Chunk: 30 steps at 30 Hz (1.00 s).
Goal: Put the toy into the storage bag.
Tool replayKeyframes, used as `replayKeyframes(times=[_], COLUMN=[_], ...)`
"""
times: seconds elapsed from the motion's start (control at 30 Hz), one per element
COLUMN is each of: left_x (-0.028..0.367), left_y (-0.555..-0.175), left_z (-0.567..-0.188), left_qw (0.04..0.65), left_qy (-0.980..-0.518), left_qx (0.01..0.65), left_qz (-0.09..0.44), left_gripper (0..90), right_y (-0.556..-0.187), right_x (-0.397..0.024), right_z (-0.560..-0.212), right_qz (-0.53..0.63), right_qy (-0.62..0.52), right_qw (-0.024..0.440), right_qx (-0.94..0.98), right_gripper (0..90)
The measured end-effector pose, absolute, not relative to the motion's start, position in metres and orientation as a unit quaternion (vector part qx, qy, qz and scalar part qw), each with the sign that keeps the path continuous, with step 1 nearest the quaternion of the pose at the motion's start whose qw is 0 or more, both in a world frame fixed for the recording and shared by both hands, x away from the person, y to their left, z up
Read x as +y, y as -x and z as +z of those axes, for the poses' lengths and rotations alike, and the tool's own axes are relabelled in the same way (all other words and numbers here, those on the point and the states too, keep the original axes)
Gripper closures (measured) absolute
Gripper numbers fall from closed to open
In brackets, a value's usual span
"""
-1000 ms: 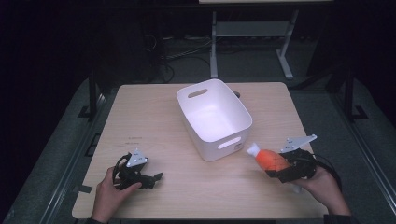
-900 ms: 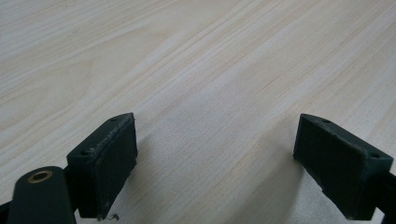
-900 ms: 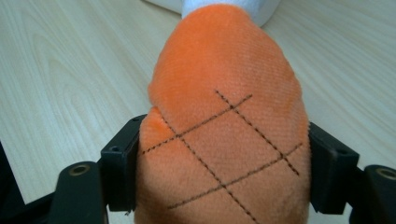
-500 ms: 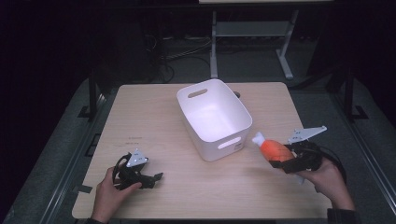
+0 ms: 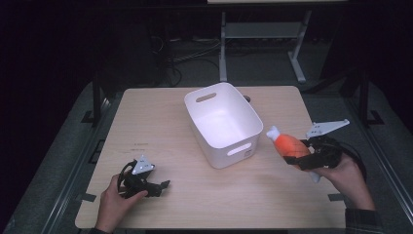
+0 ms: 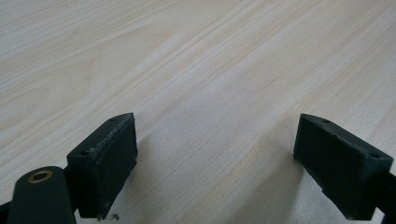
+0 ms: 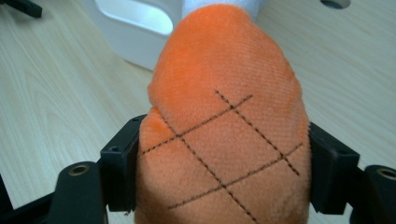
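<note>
My right hand (image 5: 347,174) sits over the near right part of the table (image 5: 160,122), wrist low, with my right gripper (image 5: 298,157) lifted off the wood and aimed left and a little away from me, toward the tub. Its jaws are clenched on the orange plush drumstick (image 5: 288,145): in the right gripper view both pads press into the toy's (image 7: 224,126) stitched sides. The toy's white bone end points at the white tub (image 5: 225,123) and hangs just beside the tub's near right corner, clear of the rim.

My left hand (image 5: 113,201) rests at the near left of the table, and my left gripper (image 5: 163,185) lies low on the wood, pointing right. Its jaws (image 6: 219,163) stand wide apart with nothing but bare tabletop between them.

Count: one tub, one plush toy, two grippers, one table.

The tub stands a little behind the table's middle, turned at an angle, with a slot handle in its near wall and another in its far wall; its inside looks bare. There is open wood all along the near edge between my hands, and a broad free stretch to the left of the tub. The right hand is near the table's right edge
</note>
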<state>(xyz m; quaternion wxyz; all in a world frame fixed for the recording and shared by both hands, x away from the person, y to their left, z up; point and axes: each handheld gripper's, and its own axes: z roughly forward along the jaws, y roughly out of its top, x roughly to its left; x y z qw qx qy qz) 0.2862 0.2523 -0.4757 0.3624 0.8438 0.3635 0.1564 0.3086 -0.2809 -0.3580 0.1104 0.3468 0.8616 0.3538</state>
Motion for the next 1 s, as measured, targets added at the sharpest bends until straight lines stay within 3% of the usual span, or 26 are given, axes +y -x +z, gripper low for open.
replayKeyframes(times=[0.5,1.0], left_x=[0.253,0.253], left_y=[-0.286,-0.286], left_z=[-0.475,-0.475], left_qw=[0.361,0.359], left_qy=[-0.845,-0.846], left_qx=[0.362,0.361], left_qz=[0.157,0.156], left_gripper=[12.6,12.6], right_y=[-0.325,-0.355], right_x=[-0.275,-0.242], right_z=[-0.325,-0.298], right_qz=[0.367,0.358], right_qy=[-0.348,-0.338], right_qw=[0.122,0.128], right_qx=[0.854,0.861], right_gripper=[26.5,26.5])
